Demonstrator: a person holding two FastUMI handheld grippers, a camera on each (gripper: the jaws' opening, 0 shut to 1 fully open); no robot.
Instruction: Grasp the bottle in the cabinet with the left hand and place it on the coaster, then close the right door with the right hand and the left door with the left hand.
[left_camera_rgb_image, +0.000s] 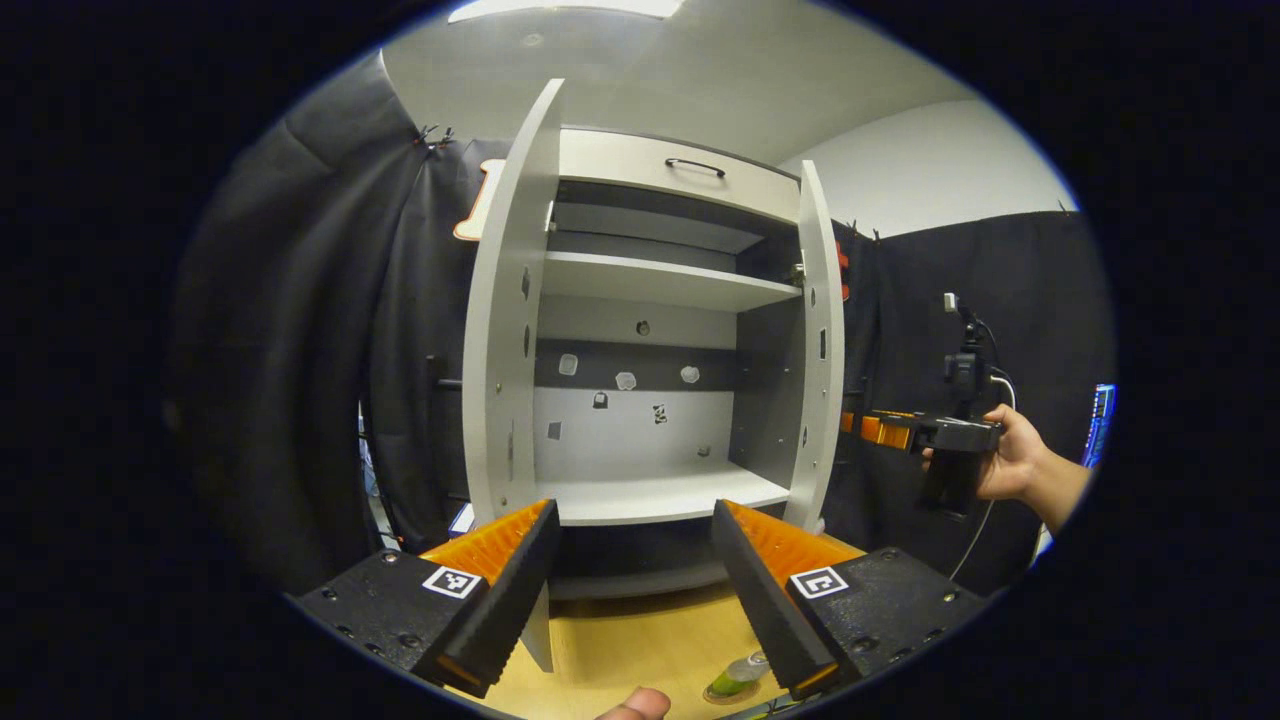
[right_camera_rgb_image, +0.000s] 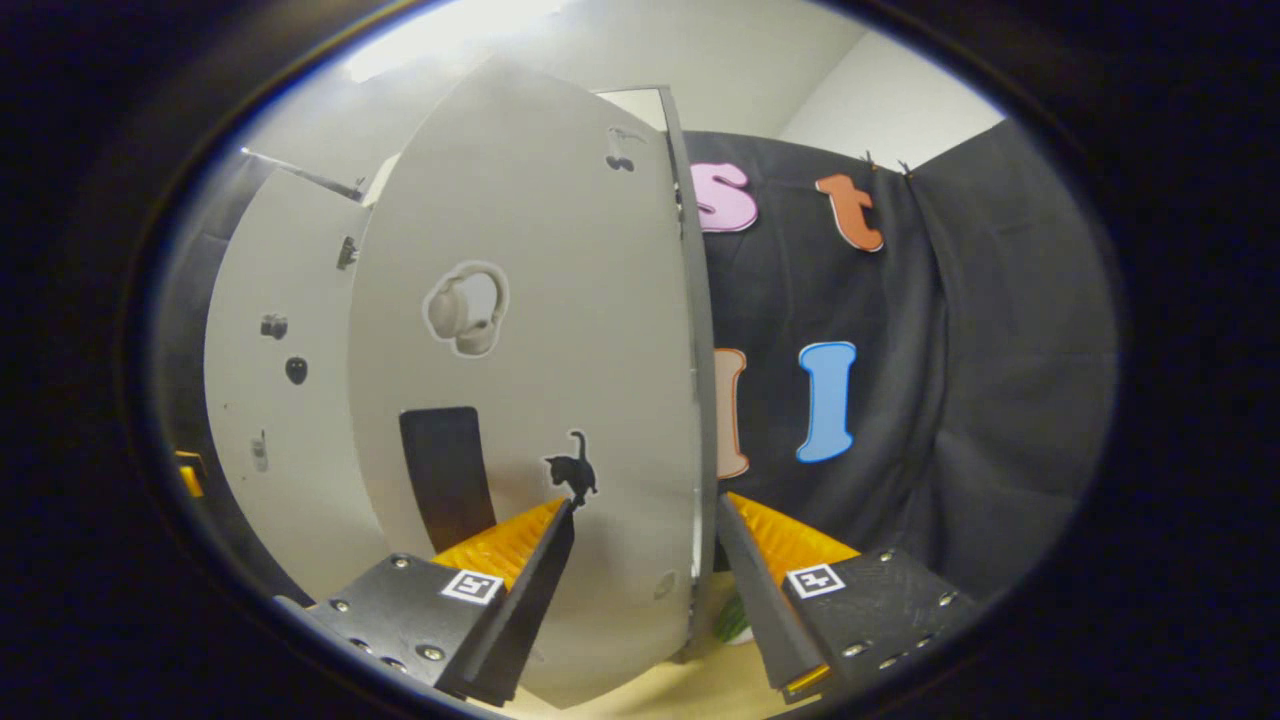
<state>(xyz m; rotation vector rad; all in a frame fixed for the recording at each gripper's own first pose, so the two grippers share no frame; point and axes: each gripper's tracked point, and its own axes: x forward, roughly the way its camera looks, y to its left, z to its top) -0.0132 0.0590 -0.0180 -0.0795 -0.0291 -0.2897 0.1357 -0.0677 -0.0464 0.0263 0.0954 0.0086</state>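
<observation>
In the left gripper view, the left gripper (left_camera_rgb_image: 632, 580) hangs released with its fingers spread and nothing between them, above the pale wooden tabletop (left_camera_rgb_image: 630, 640). Low between them, the clear plastic bottle with a green label (left_camera_rgb_image: 738, 675) stands on the round brown coaster (left_camera_rgb_image: 728, 694). Beyond stands the grey two-door cabinet (left_camera_rgb_image: 650, 330), both doors open. In the right gripper view, the right gripper (right_camera_rgb_image: 640, 585) is open, straddling the edge of the grey right door (right_camera_rgb_image: 560, 380).

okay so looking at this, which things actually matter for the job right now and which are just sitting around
Job:
bottle on coaster
right door
left door
right claw
left claw

Just there:
top drawer
door stickers
</observation>
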